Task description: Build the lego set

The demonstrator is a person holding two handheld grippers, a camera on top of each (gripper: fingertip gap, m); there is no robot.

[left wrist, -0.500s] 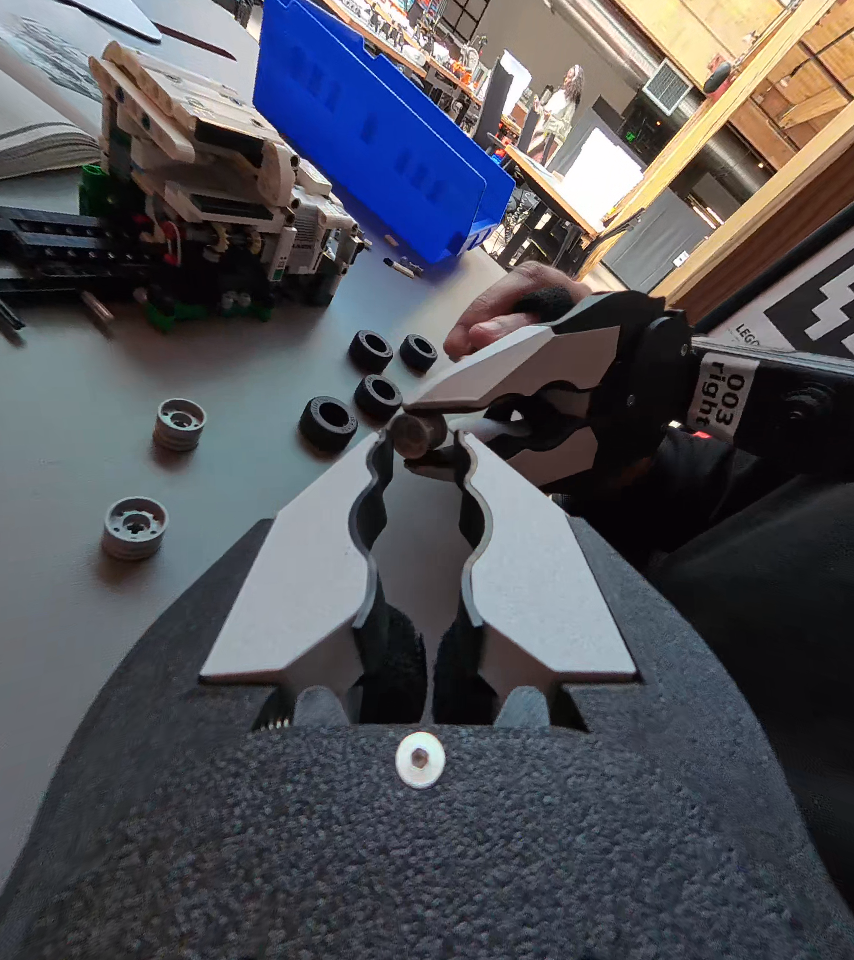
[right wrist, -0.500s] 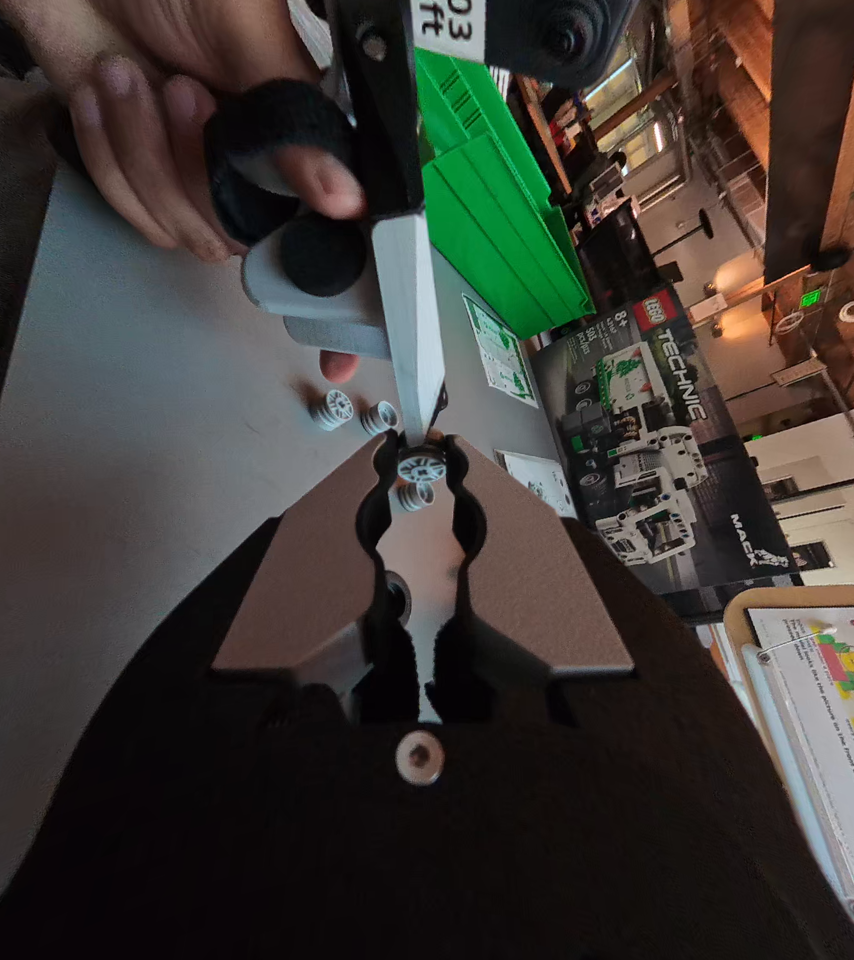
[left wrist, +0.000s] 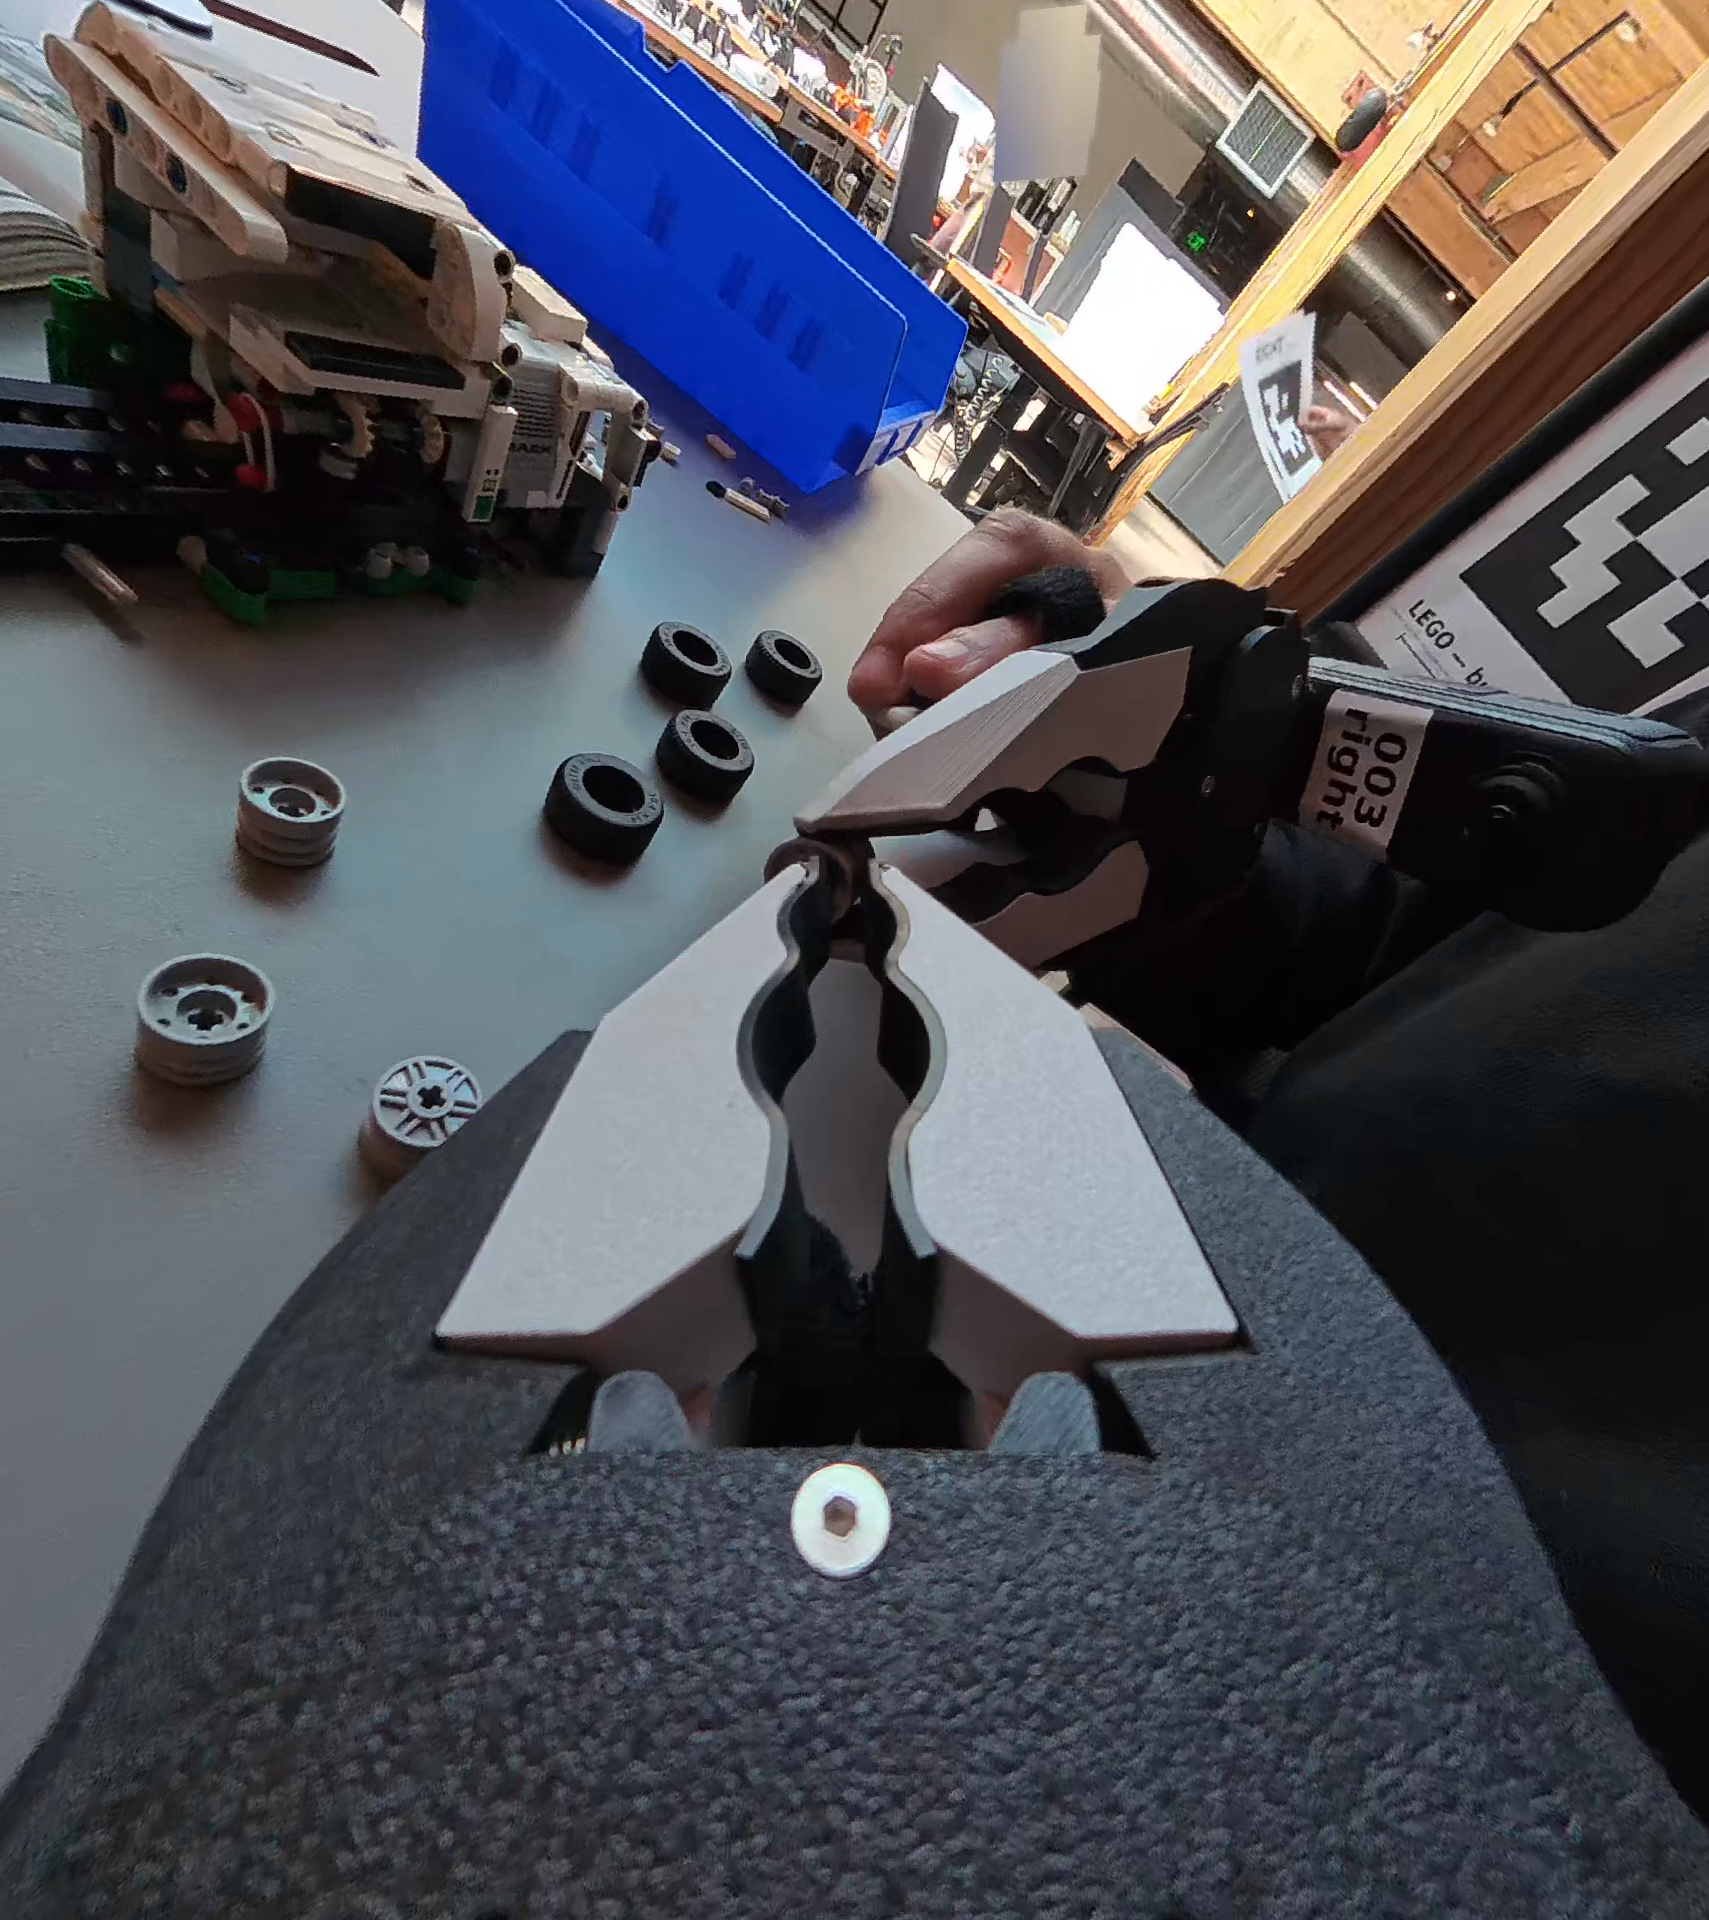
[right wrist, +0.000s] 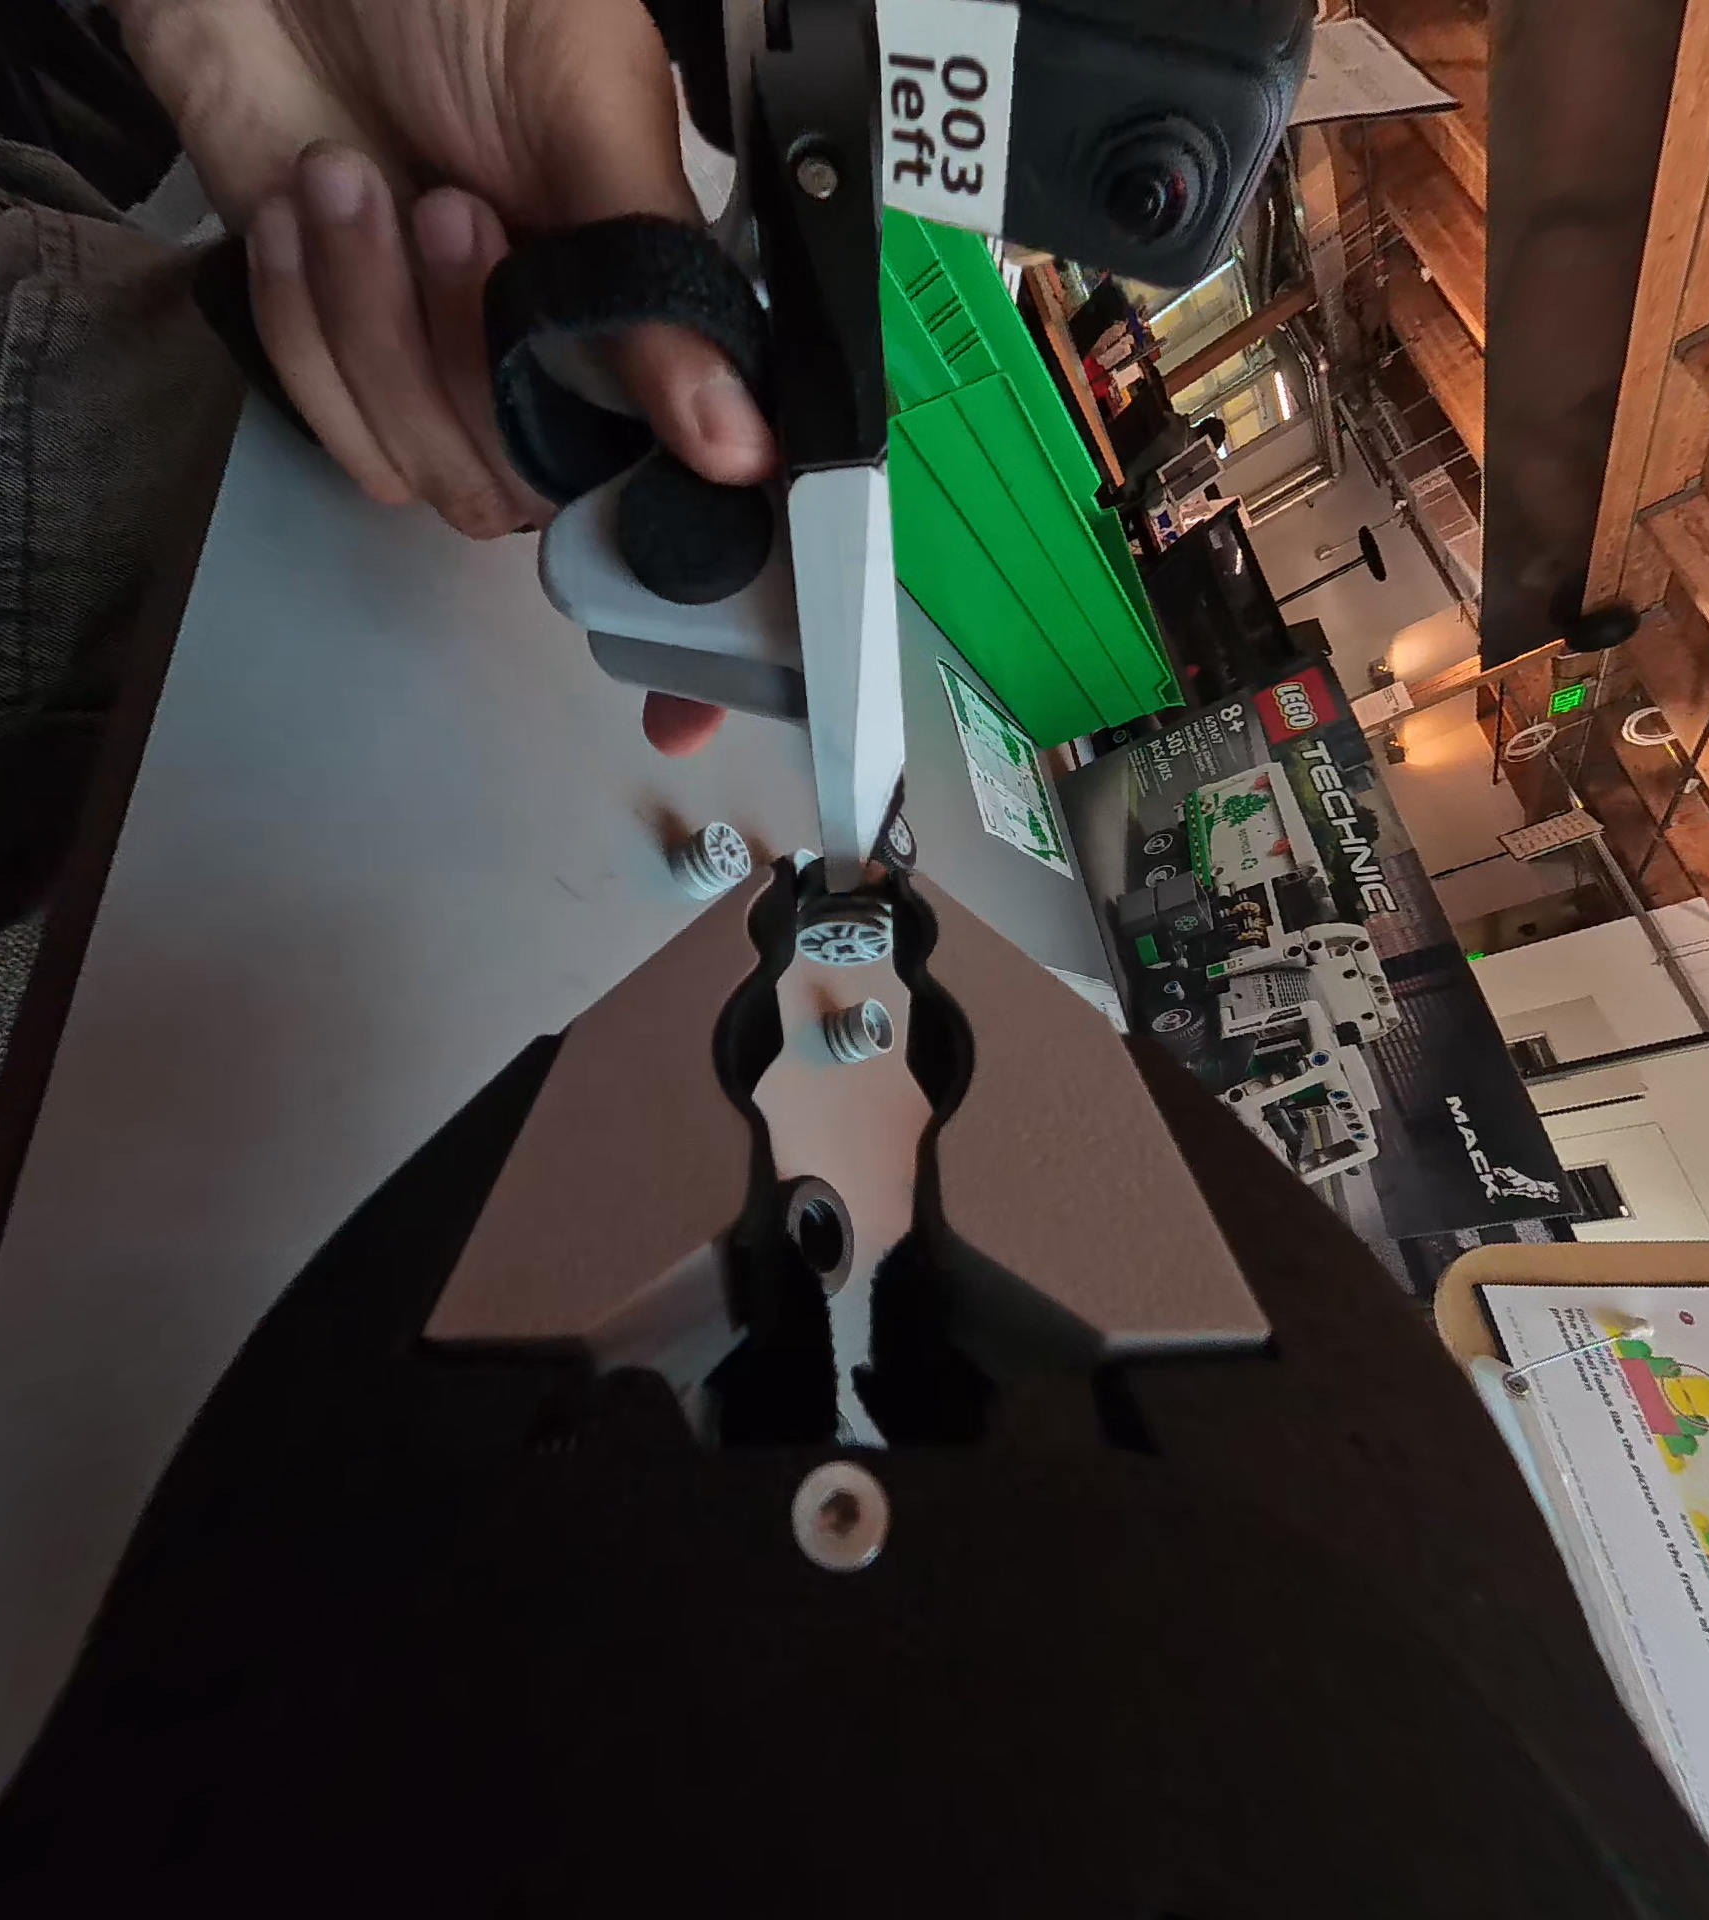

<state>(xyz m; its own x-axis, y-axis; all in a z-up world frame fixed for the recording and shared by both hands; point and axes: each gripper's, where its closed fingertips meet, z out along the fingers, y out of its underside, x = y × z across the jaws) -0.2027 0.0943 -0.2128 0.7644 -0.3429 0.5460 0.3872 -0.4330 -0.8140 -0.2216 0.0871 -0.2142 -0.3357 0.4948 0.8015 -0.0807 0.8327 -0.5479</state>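
**Rim and tyre meet at the tips**

Our right gripper (right wrist: 845,914) has its jaws clenched on a grey wheel rim (right wrist: 842,932), spoked face toward its camera. Our left gripper (left wrist: 834,883) comes in crosswise — jaws pinched on what looks like a black tyre (left wrist: 829,873), above the counter (left wrist: 50,1195). Axes must line up to press them together.
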